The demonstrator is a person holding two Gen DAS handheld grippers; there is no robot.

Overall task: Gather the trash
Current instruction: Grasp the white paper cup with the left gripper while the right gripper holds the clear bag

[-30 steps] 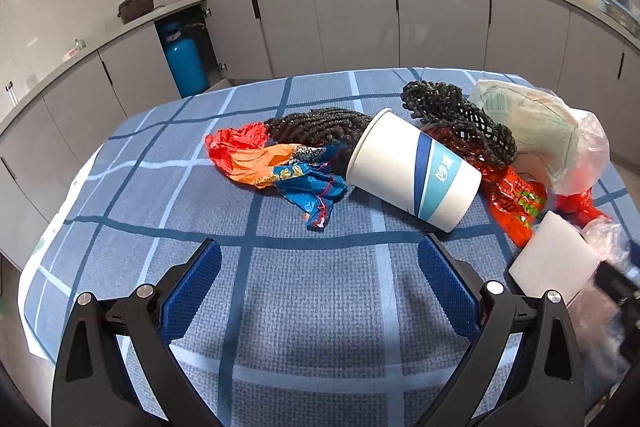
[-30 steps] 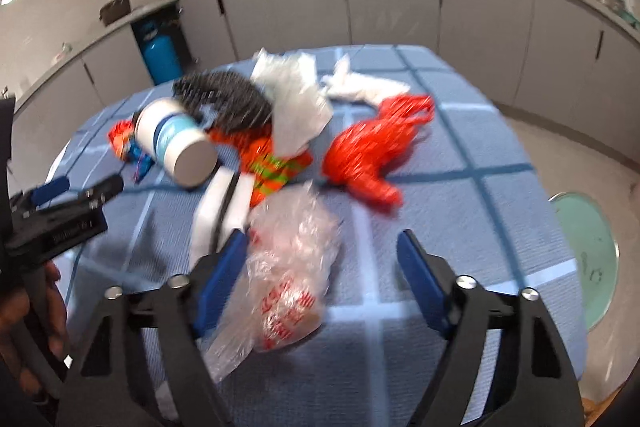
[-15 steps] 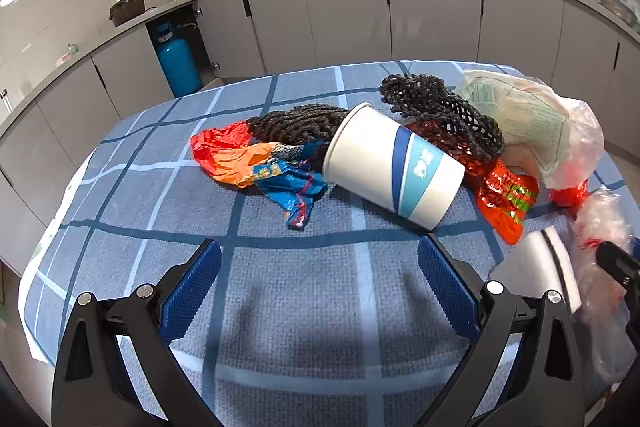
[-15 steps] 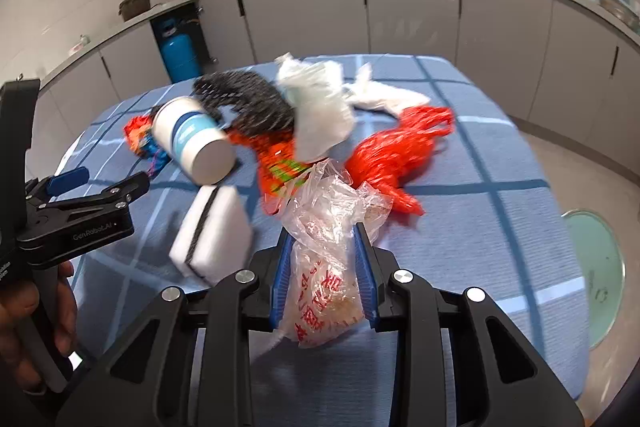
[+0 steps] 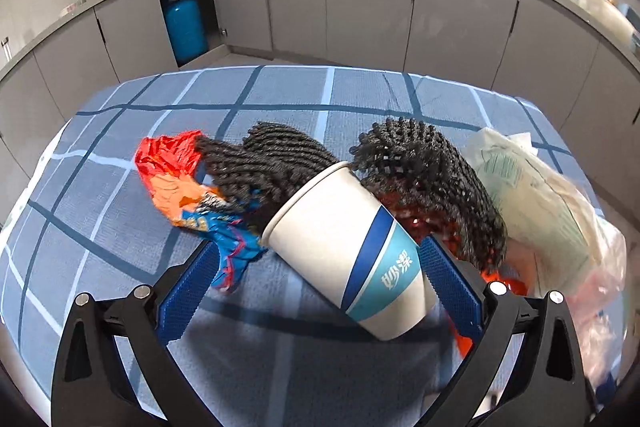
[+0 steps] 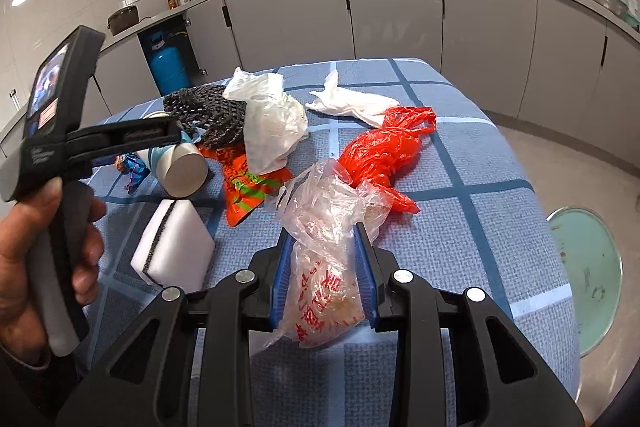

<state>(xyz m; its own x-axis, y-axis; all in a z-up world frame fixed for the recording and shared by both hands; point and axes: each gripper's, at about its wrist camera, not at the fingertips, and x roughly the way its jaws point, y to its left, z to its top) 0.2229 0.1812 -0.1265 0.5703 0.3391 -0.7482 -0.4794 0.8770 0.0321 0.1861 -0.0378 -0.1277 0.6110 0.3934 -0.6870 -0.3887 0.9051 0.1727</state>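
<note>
Right now the right tongs (image 6: 323, 281) are clamped on a clear plastic bag (image 6: 326, 251) with red printing; its crumpled top spills out ahead of the blue pads, and its bulging bottom hangs between the black arms, over the blue checked tablecloth (image 6: 460, 227). Just ahead of these tongs and slightly to their right lies a red plastic bag (image 6: 382, 151), touching the clear one's top edge; farther ahead sits a crumpled white tissue (image 6: 352, 105). Ahead to their left are an orange wrapper (image 6: 244, 187), a white plastic bag (image 6: 272, 123) and a black mesh net (image 6: 208, 115), all heaped together; a white sponge (image 6: 176, 247) with a dark stripe lies beside them on the left, apart from the pads.

Meanwhile the left tongs (image 5: 320, 273) stand spread wide on either side of a paper cup (image 5: 352, 255); the cup lies on its side, mouth pointing away to the left, base toward the right pad; whether either pad touches it I cannot tell. A blue and orange wrapper (image 5: 188, 191) lies just ahead of the left pad, its blue tail reaching to that pad; black netting (image 5: 432, 179) rises behind the cup, and the white bag (image 5: 536, 195) sits beyond the right pad. Seen from the right camera, a hand (image 6: 44, 259) grips the left tool's handle.
</note>
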